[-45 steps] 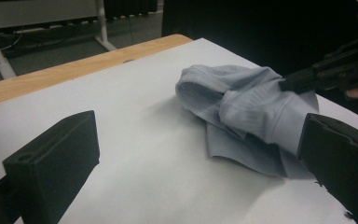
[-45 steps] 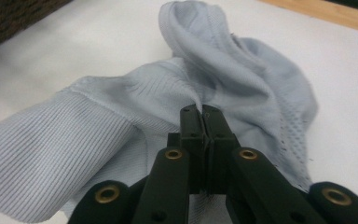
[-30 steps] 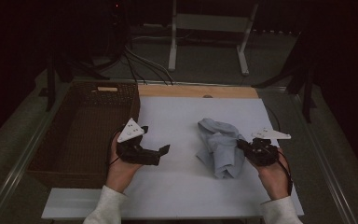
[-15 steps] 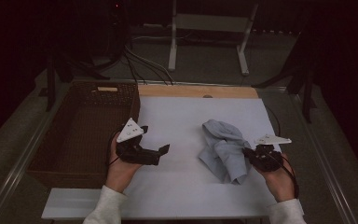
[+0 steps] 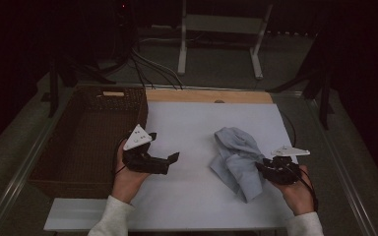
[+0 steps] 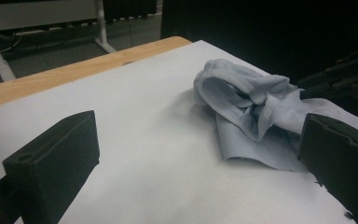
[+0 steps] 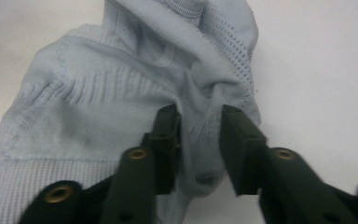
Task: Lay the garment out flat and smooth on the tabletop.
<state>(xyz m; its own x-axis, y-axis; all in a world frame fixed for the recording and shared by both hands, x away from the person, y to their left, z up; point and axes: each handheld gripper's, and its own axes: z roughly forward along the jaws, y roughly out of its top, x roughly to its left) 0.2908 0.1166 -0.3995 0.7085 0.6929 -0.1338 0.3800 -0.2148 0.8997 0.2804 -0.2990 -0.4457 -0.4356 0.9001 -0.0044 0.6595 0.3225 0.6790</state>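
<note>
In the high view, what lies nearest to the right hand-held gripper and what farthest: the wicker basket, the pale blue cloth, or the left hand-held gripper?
From the right hand-held gripper:
1. Pale blue cloth, right at its jaws, a fold between them.
2. Left hand-held gripper, across the white sheet toward the left.
3. Wicker basket, at the table's far left edge.

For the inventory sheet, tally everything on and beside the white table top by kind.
Light blue garment: 1
Wicker basket: 1
Hand-held grippers: 2, left and right
Total: 4
</note>
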